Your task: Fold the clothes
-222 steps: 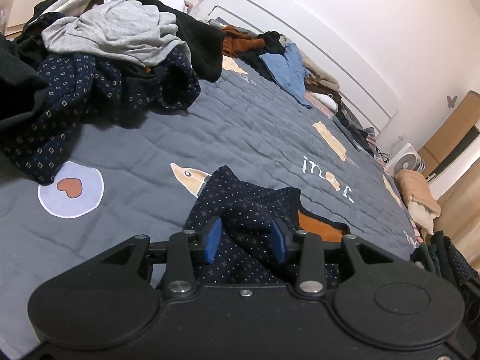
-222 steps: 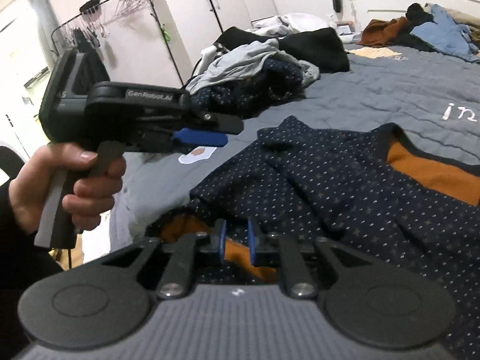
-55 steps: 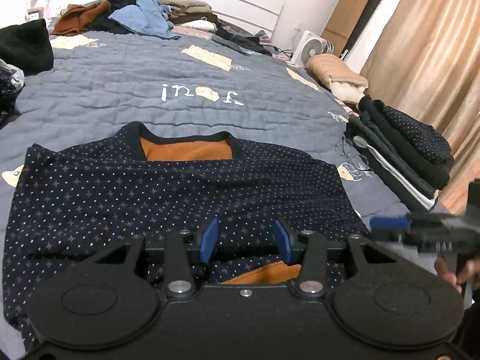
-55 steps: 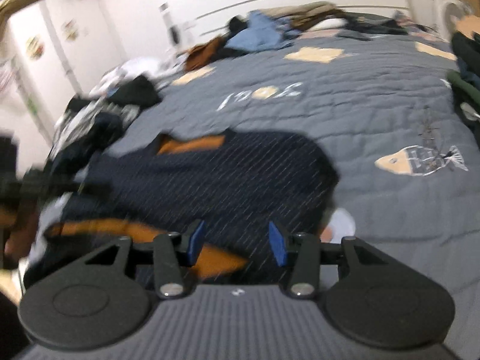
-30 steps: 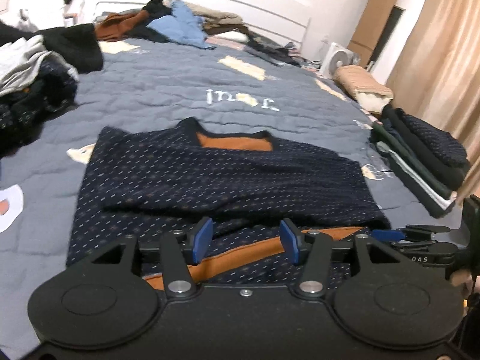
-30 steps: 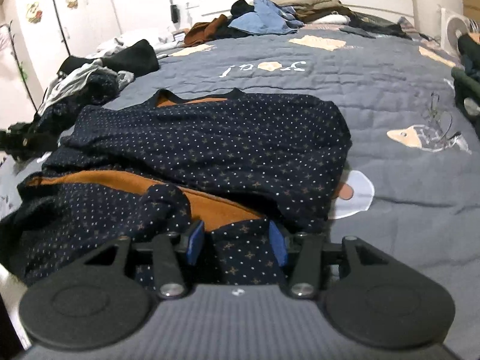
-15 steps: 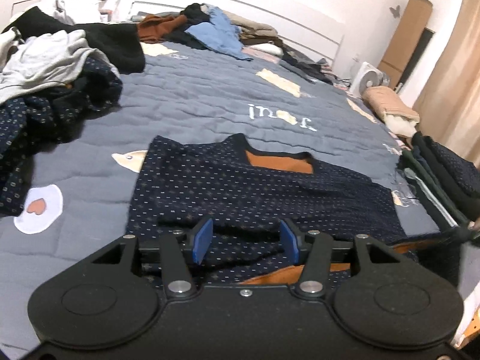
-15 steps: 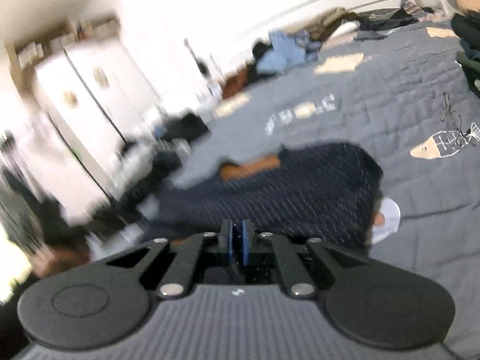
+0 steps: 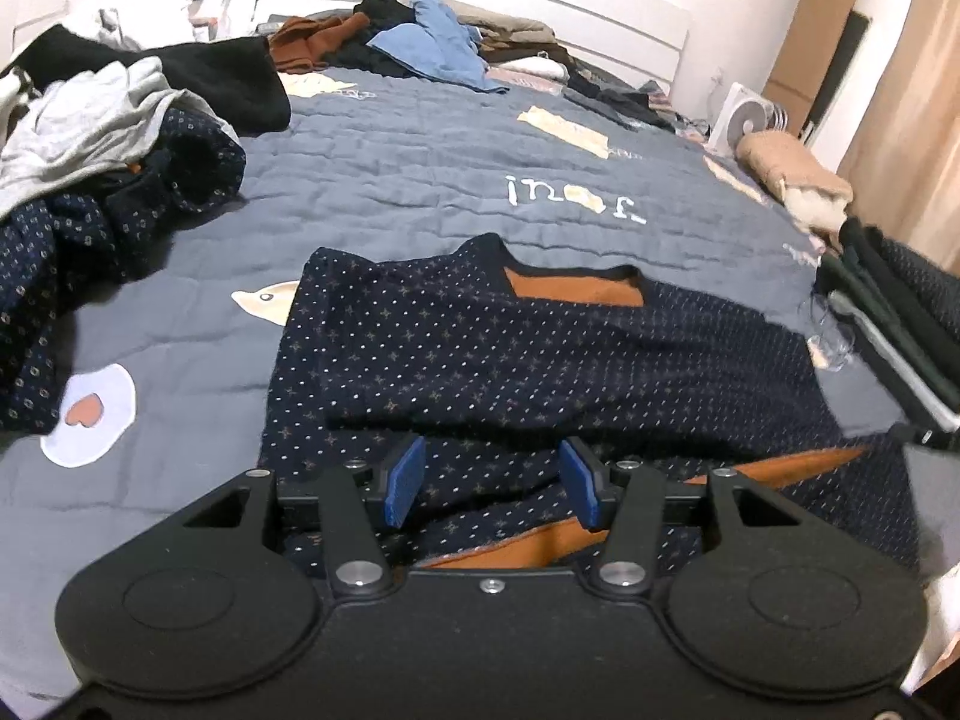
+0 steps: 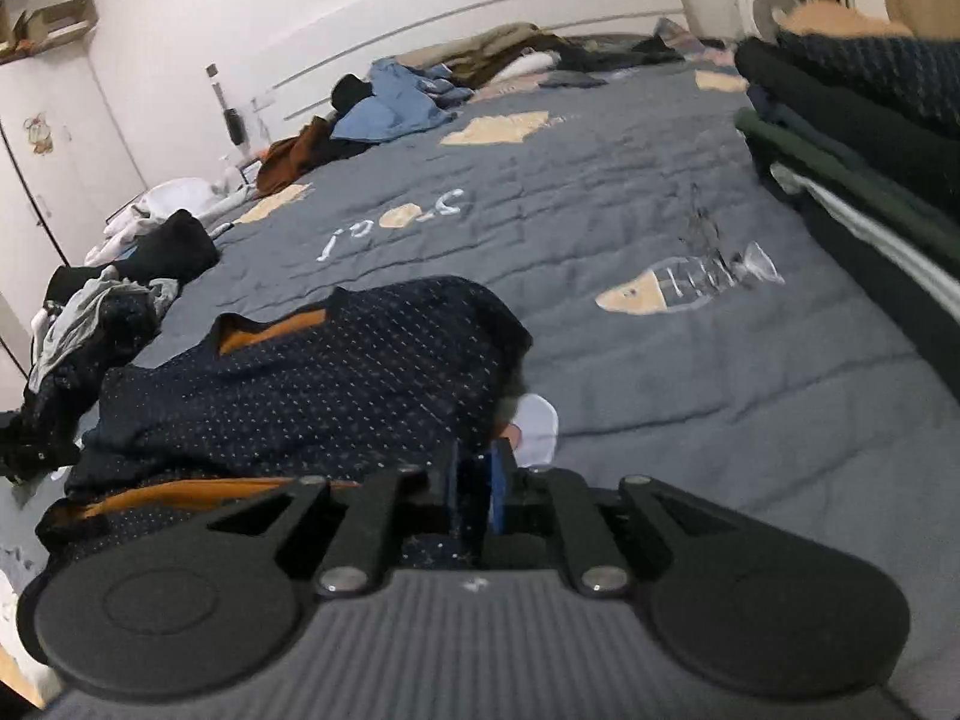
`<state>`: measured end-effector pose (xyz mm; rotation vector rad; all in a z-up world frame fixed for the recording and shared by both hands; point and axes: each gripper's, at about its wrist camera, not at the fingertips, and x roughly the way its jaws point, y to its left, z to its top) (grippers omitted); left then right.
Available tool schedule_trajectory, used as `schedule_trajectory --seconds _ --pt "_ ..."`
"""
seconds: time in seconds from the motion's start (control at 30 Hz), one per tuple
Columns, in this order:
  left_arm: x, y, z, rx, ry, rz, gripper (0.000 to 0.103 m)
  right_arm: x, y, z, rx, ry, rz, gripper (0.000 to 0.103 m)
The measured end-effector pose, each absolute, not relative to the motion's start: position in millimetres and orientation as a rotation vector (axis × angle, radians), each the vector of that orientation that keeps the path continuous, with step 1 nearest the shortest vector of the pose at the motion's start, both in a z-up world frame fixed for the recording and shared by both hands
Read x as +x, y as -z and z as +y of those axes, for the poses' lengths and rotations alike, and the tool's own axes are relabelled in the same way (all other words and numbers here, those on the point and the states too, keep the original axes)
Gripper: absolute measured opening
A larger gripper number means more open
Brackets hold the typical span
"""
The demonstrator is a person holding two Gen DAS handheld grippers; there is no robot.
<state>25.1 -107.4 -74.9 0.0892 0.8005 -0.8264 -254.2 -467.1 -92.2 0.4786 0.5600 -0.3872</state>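
Observation:
A navy dotted sweater (image 9: 510, 354) with an orange lining lies spread on the grey quilt, collar away from me. My left gripper (image 9: 491, 483) hovers open over its near hem, blue pads apart, with fabric below and nothing pinched between them. In the right wrist view the same sweater (image 10: 312, 384) lies to the left, and my right gripper (image 10: 477, 474) is shut on the sweater's near right edge, navy cloth clamped between its fingers. The orange inside of the hem (image 10: 180, 495) shows turned up.
A heap of unfolded clothes (image 9: 102, 138) lies at the left of the bed. More garments (image 9: 432, 42) are piled along the headboard. A stack of folded clothes (image 10: 858, 138) sits at the right edge. A fan (image 9: 747, 120) stands beyond the bed.
My right gripper has gone from open over the hem to shut on the sweater's edge. The left gripper stayed open and swung slightly left over the sweater.

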Motion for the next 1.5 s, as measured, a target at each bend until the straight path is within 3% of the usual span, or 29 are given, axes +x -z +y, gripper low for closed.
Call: schedule_trajectory --seconds 0.07,0.23,0.27,0.6,0.8,0.87,1.1,1.13,1.17,1.27,1.3,1.37,1.5 --pt "23.3 75.6 -107.2 0.108 0.822 0.790 0.050 -253.7 87.2 -462.0 0.459 0.368 0.532 0.015" --pt "19.0 76.6 -108.3 0.151 0.857 0.791 0.050 -250.8 77.6 -453.3 0.409 0.321 0.486 0.038" --pt "18.1 77.5 -108.6 0.166 0.869 0.799 0.050 -249.8 77.2 -451.5 0.399 0.310 0.489 0.039" --pt "15.2 74.6 -68.1 0.223 0.854 0.785 0.051 -251.4 90.5 -440.8 0.366 0.306 0.607 0.039" --pt "6.1 74.5 -47.3 0.275 0.925 0.778 0.059 -257.1 96.1 -439.8 0.361 0.328 0.630 0.039" --pt "2.8 78.5 -47.0 0.301 0.946 0.777 0.069 -256.5 100.3 -441.4 0.367 0.334 0.640 0.039" --pt "-0.6 100.3 -63.0 0.403 0.939 0.795 0.069 -241.0 116.6 -439.7 0.373 0.354 0.687 0.039" --pt "0.1 103.9 -64.9 0.413 0.925 0.799 0.067 -239.0 118.9 -439.0 0.372 0.362 0.690 0.039" --pt "0.9 106.4 -67.2 0.418 0.922 0.796 0.054 -238.1 120.4 -438.2 0.373 0.375 0.685 0.038" --pt "6.4 106.7 -68.4 0.392 0.928 0.813 0.027 -237.9 121.5 -438.4 0.396 0.384 0.666 0.013" --pt "7.6 103.2 -65.4 0.368 0.930 0.816 0.023 -238.9 120.4 -439.1 0.413 0.377 0.658 0.007" --pt "10.1 96.0 -59.3 0.319 0.935 0.822 0.014 -245.1 113.2 -440.2 0.457 0.362 0.619 0.006" --pt "9.8 73.2 -41.6 0.234 0.960 0.802 0.011 -267.4 91.7 -443.2 0.555 0.333 0.509 0.005"
